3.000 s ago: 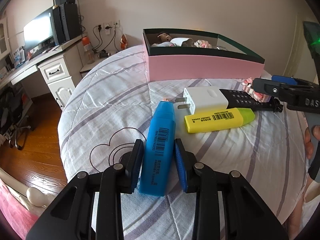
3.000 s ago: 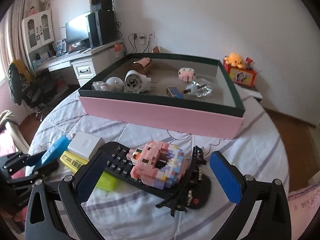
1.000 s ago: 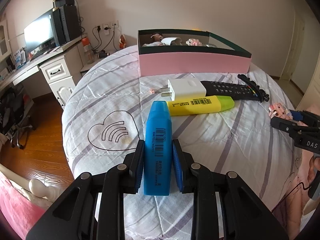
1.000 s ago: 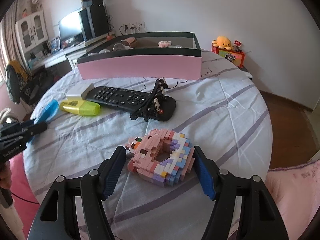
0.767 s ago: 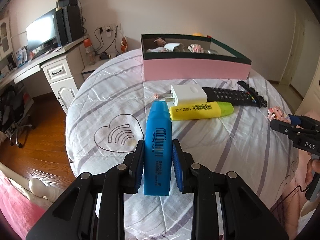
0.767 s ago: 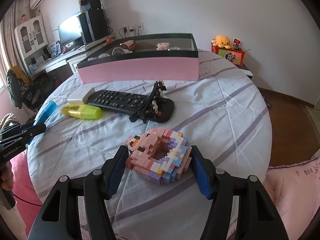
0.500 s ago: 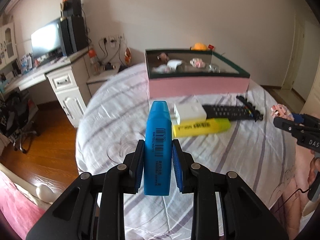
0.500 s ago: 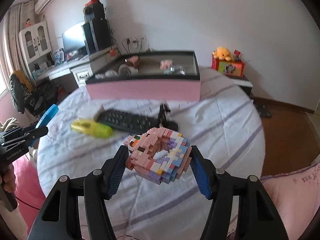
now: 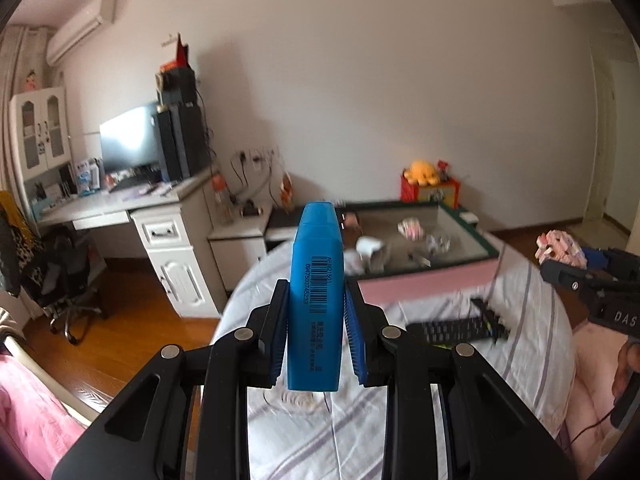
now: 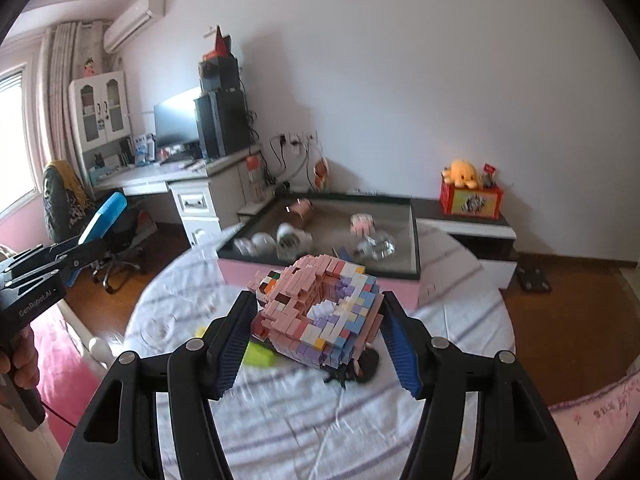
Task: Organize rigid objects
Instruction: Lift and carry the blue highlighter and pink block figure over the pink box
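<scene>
Pink-walled box [image 10: 320,280] waiting at the bed's far side; two items being carried above the bed.
Brick-built ring [image 10: 316,316], pinched in right claw [image 10: 318,334], is needing a level carry over the wall before release; blue highlighter [image 9: 317,296], clamped tight in left claw [image 9: 316,330], is pointing boxward, barcode reading "6947503745233". Right claw body is showing "DAS"; left claw body is showing "GenRobot.AI".
</scene>
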The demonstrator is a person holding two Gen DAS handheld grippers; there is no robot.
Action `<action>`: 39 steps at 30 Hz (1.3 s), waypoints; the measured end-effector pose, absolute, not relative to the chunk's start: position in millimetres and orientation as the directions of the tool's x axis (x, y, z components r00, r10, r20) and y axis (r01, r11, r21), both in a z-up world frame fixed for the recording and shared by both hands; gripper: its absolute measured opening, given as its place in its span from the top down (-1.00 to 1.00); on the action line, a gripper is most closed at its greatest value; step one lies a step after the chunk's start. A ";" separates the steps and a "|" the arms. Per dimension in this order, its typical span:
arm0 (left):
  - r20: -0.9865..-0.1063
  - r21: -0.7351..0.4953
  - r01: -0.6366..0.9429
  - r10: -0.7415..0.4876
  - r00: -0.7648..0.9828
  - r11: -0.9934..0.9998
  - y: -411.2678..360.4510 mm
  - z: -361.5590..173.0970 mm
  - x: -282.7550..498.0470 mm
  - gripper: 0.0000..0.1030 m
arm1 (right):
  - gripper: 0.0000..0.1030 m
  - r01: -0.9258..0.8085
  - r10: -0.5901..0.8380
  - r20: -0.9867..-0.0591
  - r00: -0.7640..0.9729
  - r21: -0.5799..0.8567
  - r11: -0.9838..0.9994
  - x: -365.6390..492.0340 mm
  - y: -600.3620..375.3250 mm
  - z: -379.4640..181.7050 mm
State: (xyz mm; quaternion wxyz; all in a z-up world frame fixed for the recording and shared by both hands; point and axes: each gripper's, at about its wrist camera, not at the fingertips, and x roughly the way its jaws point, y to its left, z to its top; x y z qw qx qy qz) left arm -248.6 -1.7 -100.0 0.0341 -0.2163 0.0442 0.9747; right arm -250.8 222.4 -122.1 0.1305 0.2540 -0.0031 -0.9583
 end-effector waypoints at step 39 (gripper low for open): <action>-0.626 0.122 -0.241 0.114 -0.772 -0.963 97.9 -163.5 -452.2 0.49 | -0.23 0.297 -0.249 -0.635 -0.731 0.033 -0.954 -416.1 229.3 -166.8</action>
